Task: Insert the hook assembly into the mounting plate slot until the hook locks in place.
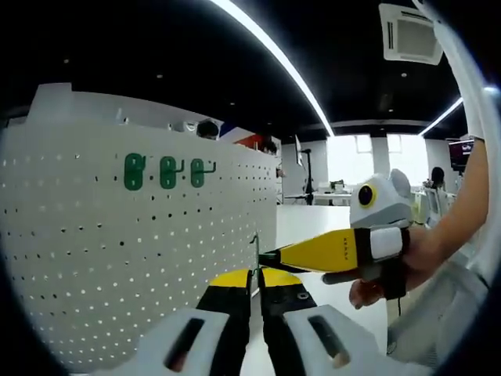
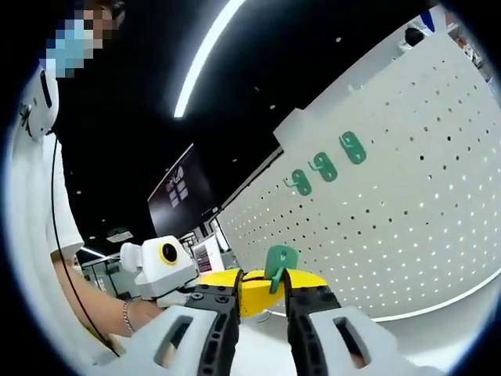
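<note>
A green hook [image 2: 279, 262] is up in the air in front of the white pegboard [image 2: 407, 211]. In the left gripper view it shows edge-on as a thin green strip [image 1: 254, 249], and my left gripper [image 1: 255, 276] is shut on its faces. My right gripper [image 2: 262, 283] has its yellow tips on either side of the hook's lower part; whether they pinch it is unclear. In the left gripper view the right gripper [image 1: 270, 256] comes in from the right in a hand, its tip touching the hook. The left gripper [image 2: 223, 288] enters the right gripper view from the left.
Three green hooks [image 1: 168, 172] hang in a row high on the pegboard [image 1: 94, 258], also seen as green hooks [image 2: 323, 167] in the right gripper view. A person in a white shirt [image 2: 35, 235] stands close behind. A white tabletop [image 2: 462, 313] lies below the board.
</note>
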A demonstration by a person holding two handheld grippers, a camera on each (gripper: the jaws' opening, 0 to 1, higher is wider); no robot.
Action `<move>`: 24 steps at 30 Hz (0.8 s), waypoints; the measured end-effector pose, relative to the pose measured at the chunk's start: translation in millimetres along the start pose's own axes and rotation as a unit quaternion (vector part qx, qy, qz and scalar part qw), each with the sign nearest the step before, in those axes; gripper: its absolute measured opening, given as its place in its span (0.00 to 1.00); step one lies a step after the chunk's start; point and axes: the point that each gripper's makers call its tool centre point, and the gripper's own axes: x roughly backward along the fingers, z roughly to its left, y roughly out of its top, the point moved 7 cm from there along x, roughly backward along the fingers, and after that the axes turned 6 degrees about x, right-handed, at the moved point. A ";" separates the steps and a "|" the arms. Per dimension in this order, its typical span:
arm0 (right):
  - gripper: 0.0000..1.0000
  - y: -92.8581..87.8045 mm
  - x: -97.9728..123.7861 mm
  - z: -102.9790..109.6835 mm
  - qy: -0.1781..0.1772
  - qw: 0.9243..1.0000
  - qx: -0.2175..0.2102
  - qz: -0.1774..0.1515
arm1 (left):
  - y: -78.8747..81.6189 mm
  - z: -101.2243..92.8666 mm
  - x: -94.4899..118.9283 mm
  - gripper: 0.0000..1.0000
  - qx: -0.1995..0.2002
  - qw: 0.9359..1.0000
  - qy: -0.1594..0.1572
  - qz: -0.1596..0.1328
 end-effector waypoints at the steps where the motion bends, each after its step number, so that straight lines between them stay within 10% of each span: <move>1: 0.17 0.0 -0.1 -0.2 -0.001 1.000 0.000 0.000 | 0.2 -0.2 0.1 0.03 -0.001 1.000 0.001 0.000; 24: 0.02 -1.4 -4.4 -5.3 -0.033 0.999 -0.008 0.006 | -1.2 -1.1 4.3 0.04 -0.001 1.000 0.013 -0.002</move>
